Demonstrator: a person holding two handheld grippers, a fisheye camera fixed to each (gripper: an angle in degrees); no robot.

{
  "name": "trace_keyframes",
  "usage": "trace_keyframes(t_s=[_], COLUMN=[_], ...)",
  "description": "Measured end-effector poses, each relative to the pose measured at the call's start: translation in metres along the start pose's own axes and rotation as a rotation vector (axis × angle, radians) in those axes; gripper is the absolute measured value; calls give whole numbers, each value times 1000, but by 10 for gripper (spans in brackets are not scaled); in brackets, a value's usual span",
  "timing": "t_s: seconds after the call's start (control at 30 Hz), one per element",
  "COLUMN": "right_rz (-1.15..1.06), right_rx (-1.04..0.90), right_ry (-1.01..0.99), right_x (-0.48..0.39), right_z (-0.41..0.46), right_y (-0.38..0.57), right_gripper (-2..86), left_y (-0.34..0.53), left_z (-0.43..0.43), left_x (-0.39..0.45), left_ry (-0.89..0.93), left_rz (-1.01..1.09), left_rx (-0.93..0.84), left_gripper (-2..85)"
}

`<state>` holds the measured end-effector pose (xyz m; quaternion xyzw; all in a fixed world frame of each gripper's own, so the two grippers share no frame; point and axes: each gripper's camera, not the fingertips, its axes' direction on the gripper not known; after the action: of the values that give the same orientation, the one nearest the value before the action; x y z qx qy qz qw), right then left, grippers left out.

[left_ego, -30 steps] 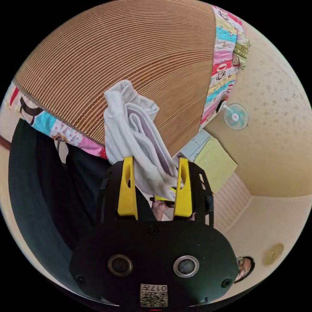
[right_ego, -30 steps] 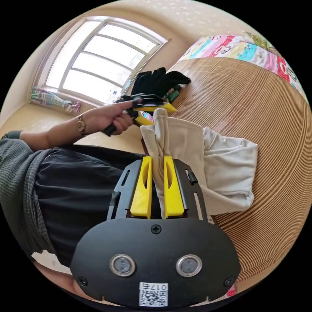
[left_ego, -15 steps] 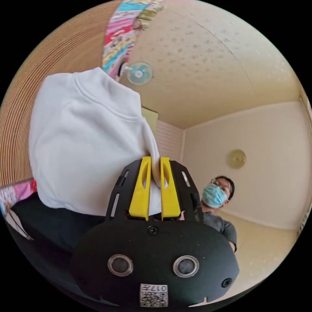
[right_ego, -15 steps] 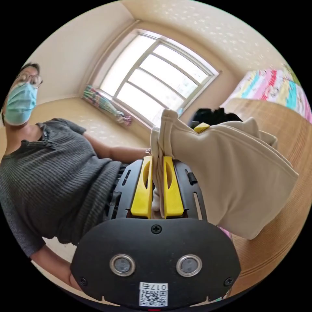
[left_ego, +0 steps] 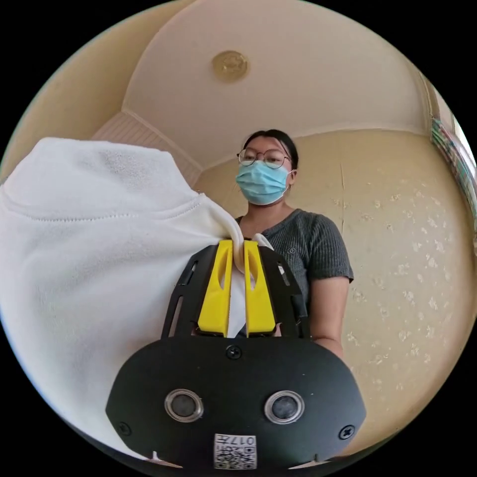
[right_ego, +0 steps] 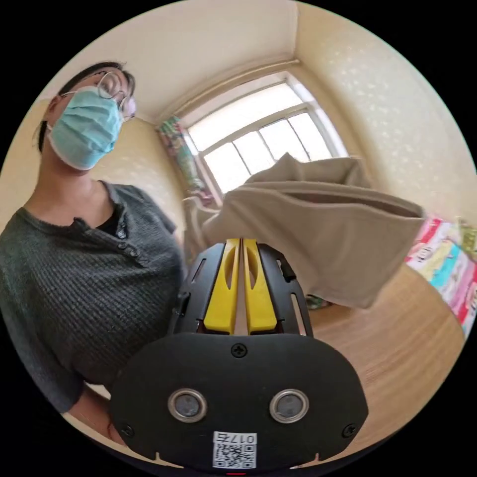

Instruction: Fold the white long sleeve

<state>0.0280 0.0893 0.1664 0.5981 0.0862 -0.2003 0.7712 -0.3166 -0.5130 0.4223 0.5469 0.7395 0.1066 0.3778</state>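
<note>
The white long sleeve [left_ego: 89, 268] hangs bunched in the air and covers the left of the left gripper view. My left gripper [left_ego: 237, 244] is shut on a fold of it, with cloth pinched between the yellow jaws. In the right gripper view the same garment [right_ego: 318, 238] looks beige against the light and spreads rightward from the jaw tips as stacked folds. My right gripper [right_ego: 241, 242] is shut on its edge, and a thin strip of cloth shows between the jaws.
The person [right_ego: 99, 278] holding the grippers stands close behind both, in a grey knit top. A woven mat [right_ego: 397, 348] lies below at the right, with patterned bedding [right_ego: 447, 278] at its edge. A bright window [right_ego: 258, 144] is behind the garment.
The left gripper, open around the cloth a second ago, has shut on it. Both grippers have risen and tilted up with the garment, lifting it off the mat.
</note>
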Motion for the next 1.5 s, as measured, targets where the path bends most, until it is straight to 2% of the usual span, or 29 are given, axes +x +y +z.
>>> trace_keyframes(t_s=[0.1,0.27,0.33,0.43,0.5,0.53,0.57,0.63,0.7,0.73,0.8,0.9,1.0,1.07,1.17,1.23,1.33,1.43,1.5], right_rz=[-18,-23,-97,-97,2,4,-5,-1,31,31,-17,-54,-71,-62,-29,-3,48,113,178], right_rx=[9,3,-91,-388,-583,-595,-565,-460,-379,-384,-438,-484,-542,-495,-360,-321,-386,-237,-163], right_ry=[186,202,180,200,11,-61,-146,-9,283,363,671,918,1129,1176,1135,1136,1146,1064,1076], right_x=[4,16,15,27,49,52,53,45,26,19,-8,-27,-29,-30,-37,-39,-24,-22,-17], right_z=[7,30,50,101,137,142,145,142,138,142,172,210,239,242,232,226,227,207,187], right_y=[-5,4,11,29,49,55,63,70,67,65,54,42,38,36,30,28,35,49,58], right_gripper=[67,146,158,153,105,82,55,44,37,35,32,30,30,30,30,29,29,28,27], left_y=[4,41,53,69,77,81,84,86,90,92,92,82,66,55,48,46,40,32,26], left_z=[35,74,87,113,129,139,146,151,148,143,138,145,162,181,215,233,257,274,280], left_x=[-6,-24,-31,-48,-63,-72,-81,-94,-108,-117,-123,-117,-116,-116,-122,-128,-133,-138,-139], left_ry=[-50,-95,-104,-74,-44,-27,-10,-4,-41,-91,-168,-348,-623,-820,-983,-1015,-951,-968,-1012], left_rz=[-81,-188,-213,-210,-221,-231,-238,-269,-354,-417,-419,-350,-389,-385,-346,-317,-212,-208,-261], left_rx=[-104,-137,-142,-162,-176,-187,-187,-163,-123,-85,-22,-13,-101,-141,-162,-154,-154,-156,-144], left_gripper=[46,48,49,50,50,51,51,53,59,62,66,90,152,168,157,129,24,35,81])
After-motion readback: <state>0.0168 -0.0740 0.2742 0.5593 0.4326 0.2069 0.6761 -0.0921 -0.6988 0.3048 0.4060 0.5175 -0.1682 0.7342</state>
